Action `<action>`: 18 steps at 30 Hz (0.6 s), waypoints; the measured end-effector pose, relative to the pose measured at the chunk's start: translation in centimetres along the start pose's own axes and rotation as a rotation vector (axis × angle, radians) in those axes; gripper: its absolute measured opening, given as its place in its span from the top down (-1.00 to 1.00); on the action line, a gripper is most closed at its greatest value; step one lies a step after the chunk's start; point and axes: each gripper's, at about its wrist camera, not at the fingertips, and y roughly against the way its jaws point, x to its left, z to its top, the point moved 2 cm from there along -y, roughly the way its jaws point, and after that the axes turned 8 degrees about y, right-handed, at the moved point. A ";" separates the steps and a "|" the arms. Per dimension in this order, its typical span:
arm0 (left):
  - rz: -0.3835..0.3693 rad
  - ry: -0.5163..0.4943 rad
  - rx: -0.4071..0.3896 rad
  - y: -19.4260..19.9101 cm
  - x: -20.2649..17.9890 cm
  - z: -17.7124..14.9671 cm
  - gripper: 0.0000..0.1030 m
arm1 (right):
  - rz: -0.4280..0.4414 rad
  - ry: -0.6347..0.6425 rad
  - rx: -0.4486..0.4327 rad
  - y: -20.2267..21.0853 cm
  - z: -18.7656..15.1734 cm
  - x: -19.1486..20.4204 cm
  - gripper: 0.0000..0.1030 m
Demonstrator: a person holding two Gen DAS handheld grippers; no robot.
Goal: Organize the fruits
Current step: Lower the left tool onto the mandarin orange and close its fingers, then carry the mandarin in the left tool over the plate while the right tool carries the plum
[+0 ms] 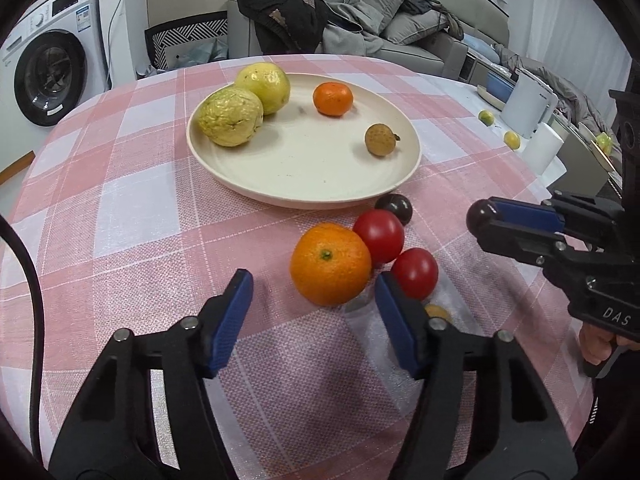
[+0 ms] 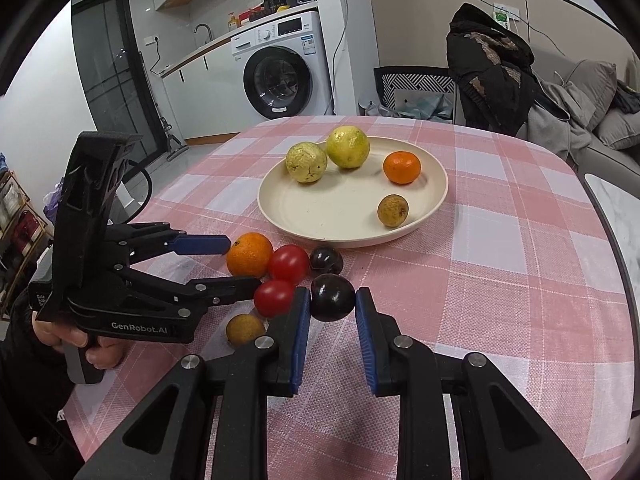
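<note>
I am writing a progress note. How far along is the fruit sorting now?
Done: two yellow-green fruits, a small orange and a brown longan lie on the cream plate.
In hand: the right tongs grip a dark round plum; the left tongs open at the large orange.
Left: two red tomatoes, another dark plum and a second longan.

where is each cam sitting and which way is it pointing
Left wrist: rides the left gripper, open, facing across the table over the large orange to the plate and a sofa; the right gripper enters at right.
Right wrist: rides the right gripper, shut on a dark round fruit, facing a washing machine; the left gripper and hand show at left.
Shared: plate, orange, two tomatoes.
</note>
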 end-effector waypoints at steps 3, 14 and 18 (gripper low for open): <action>-0.032 -0.012 -0.003 0.1 -0.3 0.1 0.23 | 0.000 0.002 0.001 0.0 0.0 0.0 0.54; -0.036 -0.042 -0.043 1.2 -0.9 -0.1 0.32 | -0.004 -0.003 0.002 -0.1 0.0 0.0 0.54; -0.044 -0.045 -0.085 2.2 -0.9 0.2 0.32 | -0.010 -0.002 -0.010 0.2 0.2 -0.2 0.54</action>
